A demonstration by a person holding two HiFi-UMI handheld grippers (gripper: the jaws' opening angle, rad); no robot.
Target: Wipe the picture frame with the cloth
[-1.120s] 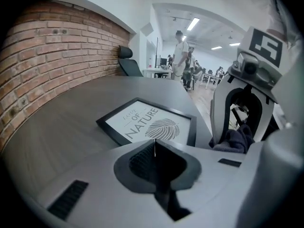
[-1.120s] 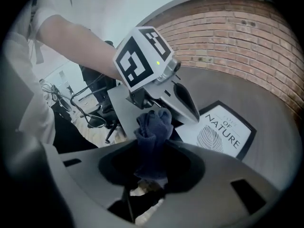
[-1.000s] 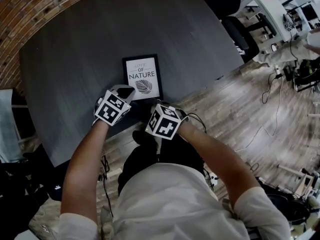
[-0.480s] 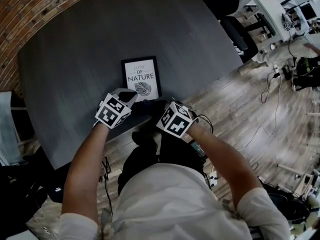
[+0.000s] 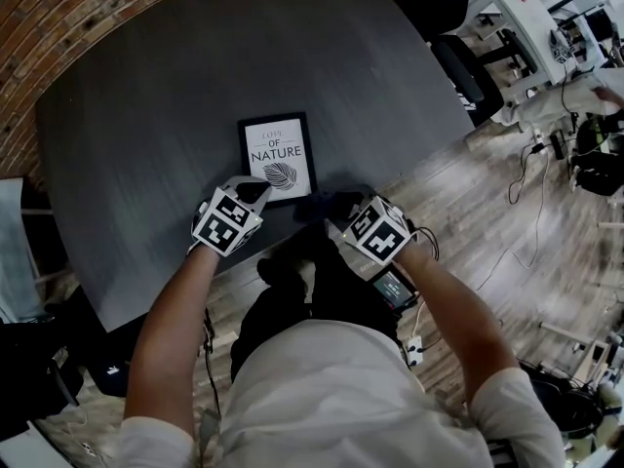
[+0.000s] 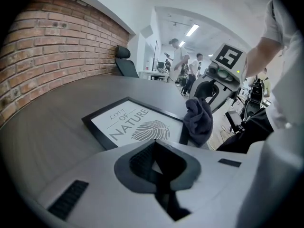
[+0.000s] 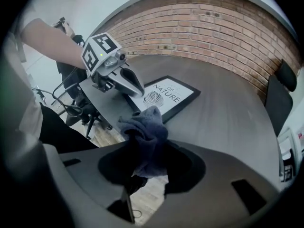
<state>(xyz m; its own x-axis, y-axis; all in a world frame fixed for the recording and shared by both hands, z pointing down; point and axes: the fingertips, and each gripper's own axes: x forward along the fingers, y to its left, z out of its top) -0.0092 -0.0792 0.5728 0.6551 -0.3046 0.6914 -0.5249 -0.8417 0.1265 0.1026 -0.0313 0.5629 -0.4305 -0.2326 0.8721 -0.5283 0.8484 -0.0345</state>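
The picture frame point(image 5: 277, 156) lies flat on the dark grey worktop point(image 5: 146, 115), near the edge on the person's side. It has a black border and a white print w/ a leaf and the words "LOVE OF NATURE".

The left gripper point(image 5: 252, 189) points down at the frame's near left corner. In the left gripper view its fingers point(image 6: 142, 158) are pressed together, nothing btw. them, and the frame point(image 6: 135, 126) is just beyond the tips. The right gripper view shows the left gripper point(image 7: 137, 90) w/ its tip over that corner of the frame point(image 7: 166, 97). Whether it really touches the border, I cannot tell.

The right gripper point(image 5: 339, 213) is at the worktop's near edge, just beside the frame's near right corner. It pinches the cloth point(image 5: 327, 206), a dark bunched piece. In its own view the cloth point(image 7: 145, 137) stands up from btw. the fingers point(image 7: 114, 167), which have just been opening a little, cloth still clamped. In the left gripper view the cloth point(image 6: 198, 120) hangs from the right gripper point(image 6: 209, 87), beside the frame's right border and not on the print.

Bkgd: a brick wall point(image 5: 58, 18) behind the worktop, a wooden floor point(image 5: 487, 213) at the right, a black chair point(image 6: 124, 61), and some people point(image 6: 183, 68) far back in the room.
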